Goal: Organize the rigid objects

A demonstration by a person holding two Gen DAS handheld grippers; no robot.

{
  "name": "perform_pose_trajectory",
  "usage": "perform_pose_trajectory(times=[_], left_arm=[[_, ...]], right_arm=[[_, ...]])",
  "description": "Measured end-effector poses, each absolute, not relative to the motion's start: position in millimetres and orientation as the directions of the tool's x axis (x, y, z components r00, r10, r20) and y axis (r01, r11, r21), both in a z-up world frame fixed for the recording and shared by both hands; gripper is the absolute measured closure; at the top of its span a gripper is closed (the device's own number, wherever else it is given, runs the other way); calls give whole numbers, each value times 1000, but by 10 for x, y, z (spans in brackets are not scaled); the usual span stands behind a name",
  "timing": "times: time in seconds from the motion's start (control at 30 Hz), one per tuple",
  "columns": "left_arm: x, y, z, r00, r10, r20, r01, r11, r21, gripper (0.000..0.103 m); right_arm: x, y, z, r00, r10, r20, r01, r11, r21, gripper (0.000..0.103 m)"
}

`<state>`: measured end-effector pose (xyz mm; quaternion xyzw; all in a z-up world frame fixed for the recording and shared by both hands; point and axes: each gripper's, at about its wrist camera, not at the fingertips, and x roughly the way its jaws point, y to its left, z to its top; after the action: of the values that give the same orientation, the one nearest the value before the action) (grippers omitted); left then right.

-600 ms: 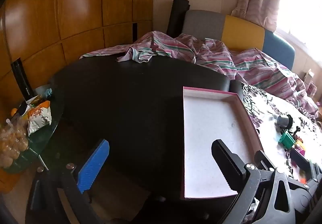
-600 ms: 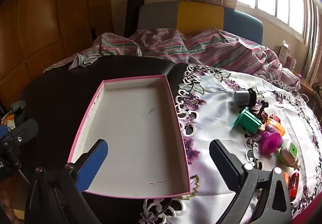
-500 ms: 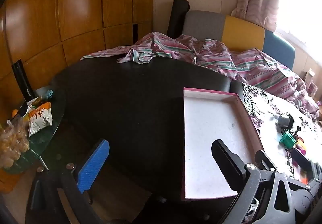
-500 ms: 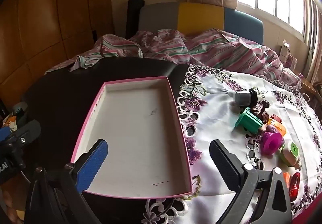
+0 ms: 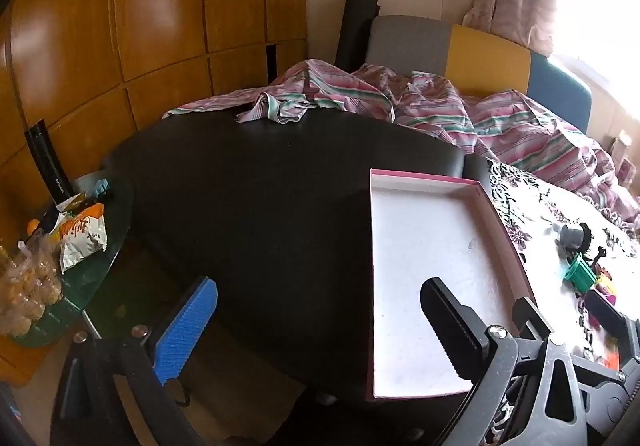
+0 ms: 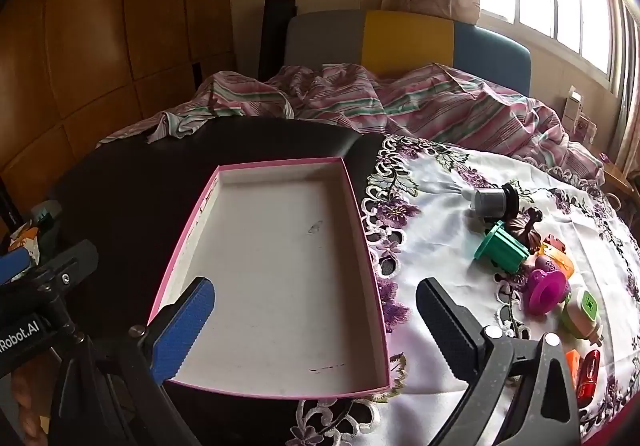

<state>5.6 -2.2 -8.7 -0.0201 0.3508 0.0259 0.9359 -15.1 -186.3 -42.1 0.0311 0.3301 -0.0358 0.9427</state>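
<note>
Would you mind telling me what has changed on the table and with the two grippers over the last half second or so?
Almost nothing. The right gripper has crept slightly nearer the pink tray; the left gripper barely shifted. Nothing was gripped or released: both stay open and empty, the tray is still empty, and the toys remain on the embroidered cloth.

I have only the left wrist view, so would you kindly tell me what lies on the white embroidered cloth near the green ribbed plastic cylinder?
Observer: A magenta flared plastic cup lies just on the near side of that green ribbed plastic cylinder.
Operator: Thank you. Is anything beside the cup?
Observer: A white toy block with a green face lies to its right.
Operator: And is the right gripper free?
Observer: Yes, the right gripper is open, with nothing between its fingers.
</note>
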Motion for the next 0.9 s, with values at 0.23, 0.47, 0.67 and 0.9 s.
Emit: perform_pose_trajectory(times=[0.23,0.47,0.67,0.9], left_arm=[[45,-10,-94,748,33,-663,-58,998,-16,1],[33,12,-76,745,25,-667,-51,998,-20,1],[27,-1,-58,744,23,-668,-49,999,-21,1],[23,-12,-50,741,15,-671,-43,999,-25,1]], right_arm=[[-138,-1851,-428,779,-47,-625,83,996,29,0],[-140,-1873,-424,781,-50,-622,83,996,23,0],[-161,-1881,-396,786,-51,-616,80,997,20,0],[-193,-1888,-378,789,-65,-611,90,996,9,0]])
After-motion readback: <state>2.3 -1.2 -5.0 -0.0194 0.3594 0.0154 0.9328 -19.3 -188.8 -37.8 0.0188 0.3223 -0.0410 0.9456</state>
